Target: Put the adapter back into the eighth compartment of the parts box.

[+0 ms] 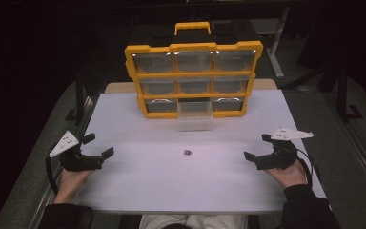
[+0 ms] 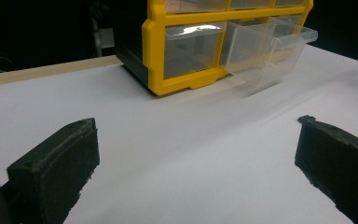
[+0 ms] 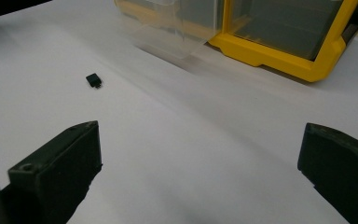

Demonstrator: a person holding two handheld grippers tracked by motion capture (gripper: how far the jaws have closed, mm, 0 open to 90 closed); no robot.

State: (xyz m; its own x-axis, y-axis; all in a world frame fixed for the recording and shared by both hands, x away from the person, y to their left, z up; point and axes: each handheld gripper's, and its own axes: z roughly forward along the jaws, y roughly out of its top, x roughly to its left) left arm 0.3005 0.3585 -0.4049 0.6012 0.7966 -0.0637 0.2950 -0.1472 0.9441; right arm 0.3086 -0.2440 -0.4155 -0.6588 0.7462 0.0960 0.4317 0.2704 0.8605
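A yellow organiser [image 1: 193, 76] with clear drawers stands at the back of the white table [image 1: 190, 176]. Its bottom middle drawer [image 1: 195, 114] is pulled out, also seen as the clear drawer [image 2: 270, 51] and the drawer [image 3: 168, 28]. A small black part [image 1: 188, 152] lies on the table in front of it, and shows as the black part [image 3: 93, 80] ahead and to the left of my right jaws. My left gripper [image 1: 97, 145] rests at the table's left edge, open and empty. My right gripper [image 1: 257, 146] sits at the right, open and empty.
The organiser's yellow frame [image 2: 186, 79] is ahead of the left jaws, and its corner [image 3: 284, 60] ahead of the right jaws. A wooden board [image 1: 119, 87] shows behind the white top. Dark floor and metal stand legs [image 1: 276, 52] surround the table.
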